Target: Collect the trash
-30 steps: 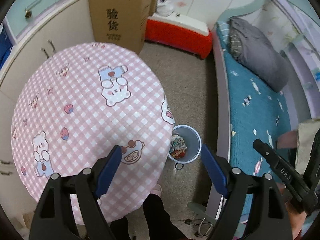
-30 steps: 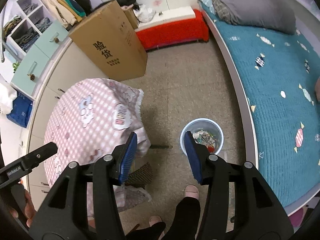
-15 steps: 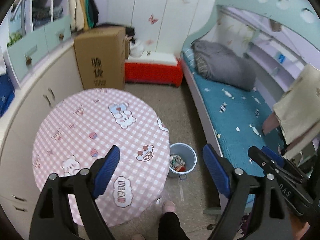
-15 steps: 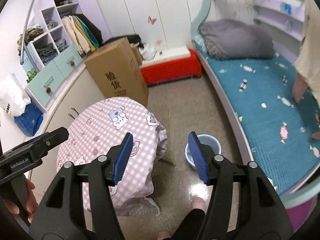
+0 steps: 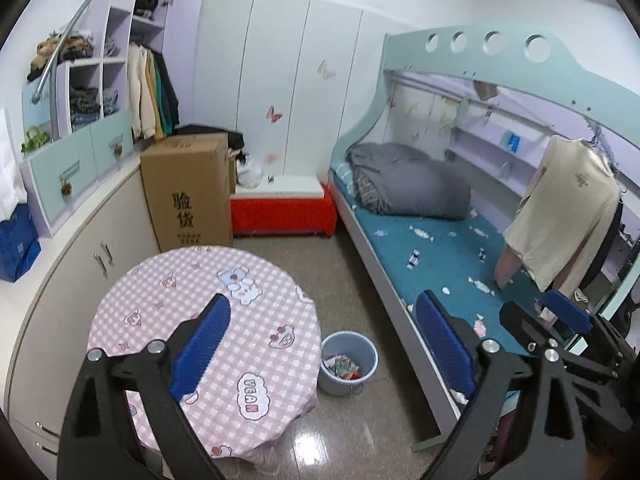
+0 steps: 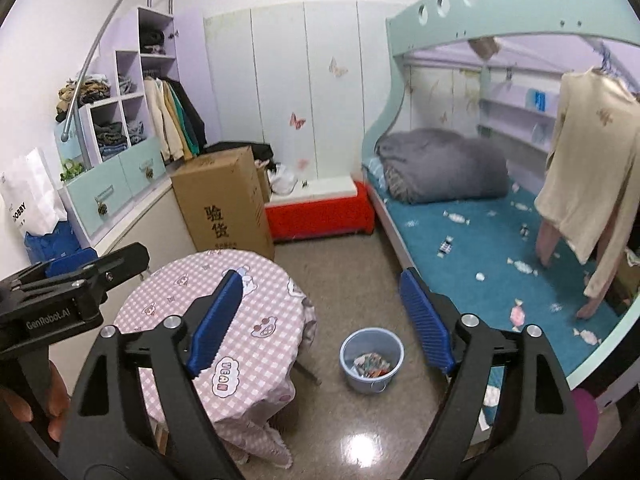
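A light blue bin (image 5: 349,361) stands on the floor between the round table and the bed, with colourful wrappers (image 5: 341,365) inside; it also shows in the right wrist view (image 6: 372,359). My left gripper (image 5: 322,344) is open and empty, held high above the table edge and the bin. My right gripper (image 6: 322,320) is open and empty, high above the floor near the bin. The left gripper's body (image 6: 60,300) shows at the left of the right wrist view.
A round table with a pink checked cloth (image 5: 200,312) stands left of the bin. A bed with a teal cover (image 5: 448,264) runs along the right. A cardboard box (image 5: 188,192), a red chest (image 5: 280,212) and cabinets (image 5: 80,264) line the back and left.
Both grippers have risen and tilted up, from looking down at the table and bin to looking across the whole room. Both stay open and empty.
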